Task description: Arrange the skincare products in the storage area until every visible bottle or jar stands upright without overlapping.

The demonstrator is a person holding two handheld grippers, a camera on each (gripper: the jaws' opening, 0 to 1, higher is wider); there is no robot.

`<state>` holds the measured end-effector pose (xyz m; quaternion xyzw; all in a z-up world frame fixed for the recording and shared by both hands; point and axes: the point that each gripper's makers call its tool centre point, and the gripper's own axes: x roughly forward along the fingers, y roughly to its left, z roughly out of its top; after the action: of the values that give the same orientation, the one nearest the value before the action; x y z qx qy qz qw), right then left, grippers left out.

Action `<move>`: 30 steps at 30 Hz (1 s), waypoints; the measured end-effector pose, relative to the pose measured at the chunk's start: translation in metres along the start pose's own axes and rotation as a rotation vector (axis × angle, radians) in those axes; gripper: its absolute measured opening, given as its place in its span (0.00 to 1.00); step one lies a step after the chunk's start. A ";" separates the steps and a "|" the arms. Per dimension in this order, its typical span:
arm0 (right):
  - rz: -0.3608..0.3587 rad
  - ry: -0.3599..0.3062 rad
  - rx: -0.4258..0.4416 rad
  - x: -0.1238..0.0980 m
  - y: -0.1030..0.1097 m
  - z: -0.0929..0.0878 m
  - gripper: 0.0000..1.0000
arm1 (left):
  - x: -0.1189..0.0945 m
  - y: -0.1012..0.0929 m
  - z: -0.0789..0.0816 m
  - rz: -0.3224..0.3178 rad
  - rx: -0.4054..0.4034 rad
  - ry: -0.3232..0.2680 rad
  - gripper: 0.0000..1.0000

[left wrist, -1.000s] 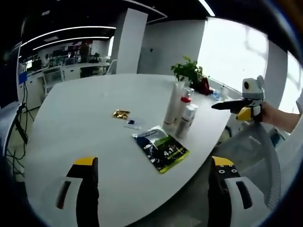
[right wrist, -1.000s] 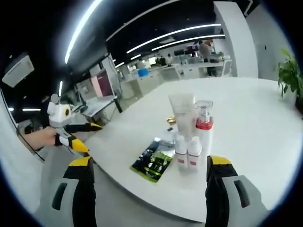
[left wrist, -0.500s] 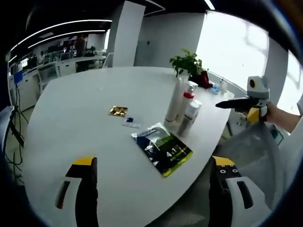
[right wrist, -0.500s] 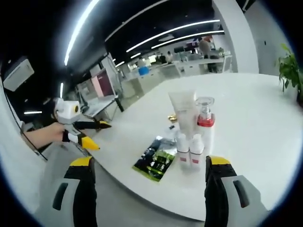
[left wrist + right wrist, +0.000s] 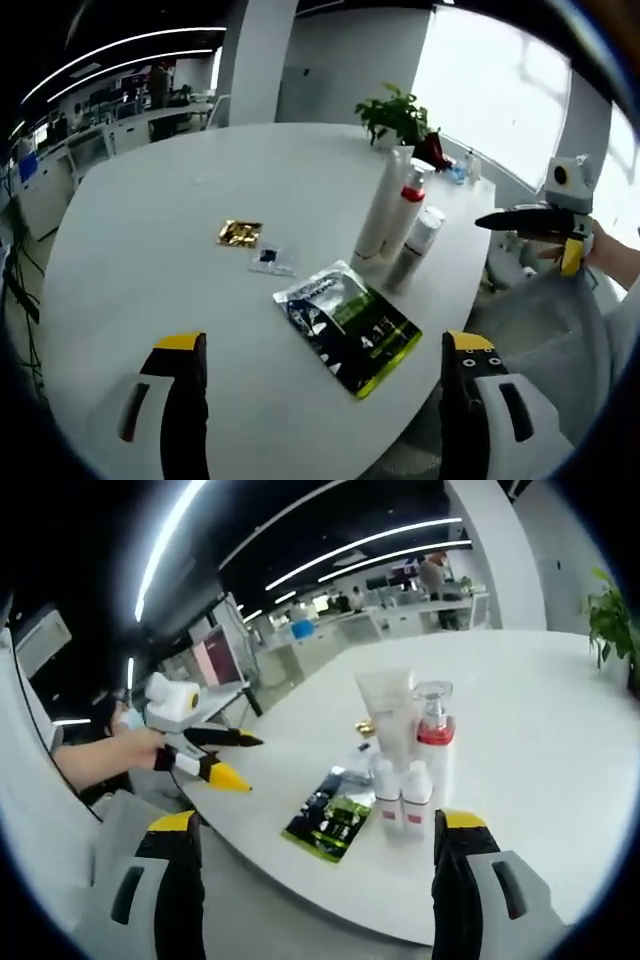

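Note:
Four skincare containers stand upright in a tight cluster near the table edge: a tall white tube point(image 5: 382, 205) point(image 5: 385, 720), a clear pump bottle with a red collar point(image 5: 408, 208) point(image 5: 433, 735), and two small white bottles point(image 5: 383, 795) point(image 5: 416, 798), seen as one small bottle point(image 5: 420, 245) in the left gripper view. A green sachet packet point(image 5: 348, 325) point(image 5: 330, 825) lies flat beside them. My left gripper point(image 5: 325, 400) point(image 5: 222, 757) is open over the table's near edge, short of the packet. My right gripper point(image 5: 315, 880) point(image 5: 535, 222) is open and empty, off the table edge facing the cluster.
A gold foil item point(image 5: 239, 233) and a small blue-and-white sachet point(image 5: 270, 260) lie on the round white table point(image 5: 150, 250). A potted plant point(image 5: 398, 115) stands at the far edge. A grey mesh chair back point(image 5: 545, 330) is beside the table. Office desks fill the background.
My left gripper has moved forward over the table edge toward the packet. My right gripper has stayed nearly still. Bottles and packet have not moved.

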<state>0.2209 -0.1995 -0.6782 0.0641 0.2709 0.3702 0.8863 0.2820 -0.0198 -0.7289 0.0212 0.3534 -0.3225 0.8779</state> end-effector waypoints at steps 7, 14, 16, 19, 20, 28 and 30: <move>0.006 0.020 -0.001 0.002 0.001 -0.003 0.95 | 0.018 0.009 0.002 0.006 0.012 0.047 0.89; 0.004 0.034 -0.009 0.003 0.000 -0.006 0.95 | 0.041 0.017 0.003 0.013 0.027 0.101 0.88; 0.001 0.028 -0.006 0.003 -0.001 -0.005 0.95 | 0.048 0.020 0.002 0.016 0.032 0.120 0.88; -0.001 0.021 0.002 0.002 -0.002 -0.004 0.95 | 0.055 0.022 0.002 0.012 0.044 0.142 0.88; -0.001 0.020 0.003 0.003 -0.002 -0.004 0.95 | 0.058 0.023 0.002 0.011 0.049 0.146 0.88; -0.009 0.027 -0.005 0.003 -0.003 -0.005 0.95 | 0.080 0.033 0.008 0.014 0.066 0.196 0.88; -0.012 0.029 -0.007 0.003 -0.003 -0.005 0.95 | 0.081 0.033 0.008 0.015 0.061 0.205 0.88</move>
<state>0.2214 -0.1999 -0.6849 0.0539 0.2826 0.3667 0.8847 0.3498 -0.0409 -0.7806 0.0835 0.4311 -0.3225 0.8385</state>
